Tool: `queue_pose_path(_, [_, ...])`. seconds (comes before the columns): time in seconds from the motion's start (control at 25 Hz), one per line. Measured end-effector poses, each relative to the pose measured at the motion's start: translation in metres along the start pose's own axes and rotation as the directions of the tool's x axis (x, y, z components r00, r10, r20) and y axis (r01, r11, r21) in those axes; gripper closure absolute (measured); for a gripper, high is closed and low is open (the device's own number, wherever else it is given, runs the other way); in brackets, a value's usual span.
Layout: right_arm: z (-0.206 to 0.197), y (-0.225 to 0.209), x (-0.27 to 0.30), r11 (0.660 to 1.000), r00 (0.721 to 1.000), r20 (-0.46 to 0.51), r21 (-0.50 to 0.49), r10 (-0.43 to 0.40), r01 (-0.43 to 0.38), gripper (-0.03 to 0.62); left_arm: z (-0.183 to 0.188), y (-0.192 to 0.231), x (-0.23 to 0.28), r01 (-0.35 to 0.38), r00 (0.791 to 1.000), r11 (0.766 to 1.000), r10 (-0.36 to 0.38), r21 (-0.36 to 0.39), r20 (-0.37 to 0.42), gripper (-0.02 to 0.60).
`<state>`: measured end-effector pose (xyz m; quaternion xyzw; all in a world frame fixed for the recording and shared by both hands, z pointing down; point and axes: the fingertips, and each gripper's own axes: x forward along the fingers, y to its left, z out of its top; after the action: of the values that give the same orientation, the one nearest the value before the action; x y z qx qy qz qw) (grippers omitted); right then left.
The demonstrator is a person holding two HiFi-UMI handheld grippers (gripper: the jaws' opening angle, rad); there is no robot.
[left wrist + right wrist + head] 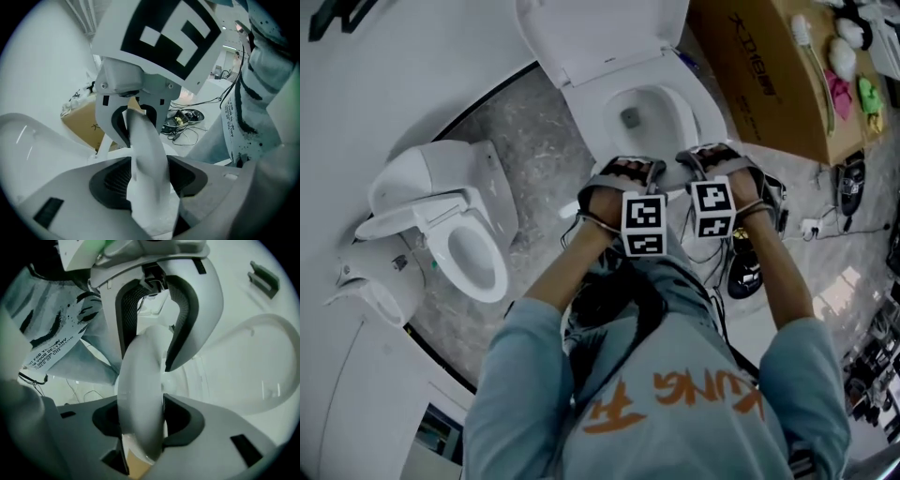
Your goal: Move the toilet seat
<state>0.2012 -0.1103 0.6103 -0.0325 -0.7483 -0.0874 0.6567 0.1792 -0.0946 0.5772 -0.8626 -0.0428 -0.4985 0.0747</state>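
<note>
A white toilet (581, 103) stands in front of me with its lid (600, 33) raised. Both grippers hover over the near side of the bowl, left gripper (628, 183) beside right gripper (712, 178). In the left gripper view the white toilet seat (147, 154) runs edge-on between the dark pads of my left gripper (149, 180), and the right gripper (136, 119) clamps the same rim further along. The right gripper view has the toilet seat (140, 390) pinched in my right gripper (140, 420), with the left gripper (154, 319) ahead on it. The seat is lifted off the bowl.
A second white toilet (459, 234) stands to the left on the grey floor. A cardboard box (769, 75) with small items on top sits right of the bowl. Cables and a dark shoe (745, 267) lie on the floor at the right. A white wall runs along the left.
</note>
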Motion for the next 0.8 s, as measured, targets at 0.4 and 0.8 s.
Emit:
queue_pose_path(0.4, [0.016, -0.096, -0.058, 0.95, 0.95, -0.019, 0.029, -0.311, 0.312, 0.501, -0.001, 0.076, -0.066, -0.141, 0.988, 0.99, 0.141, -0.007, 0.057, 0.353])
queue_pose_path(0.8, [0.022, -0.161, -0.104, 0.913, 0.914, -0.019, 0.05, -0.405, 0.406, 0.48, -0.009, 0.14, -0.111, -0.262, 0.962, 0.965, 0.263, -0.026, 0.07, 0.377])
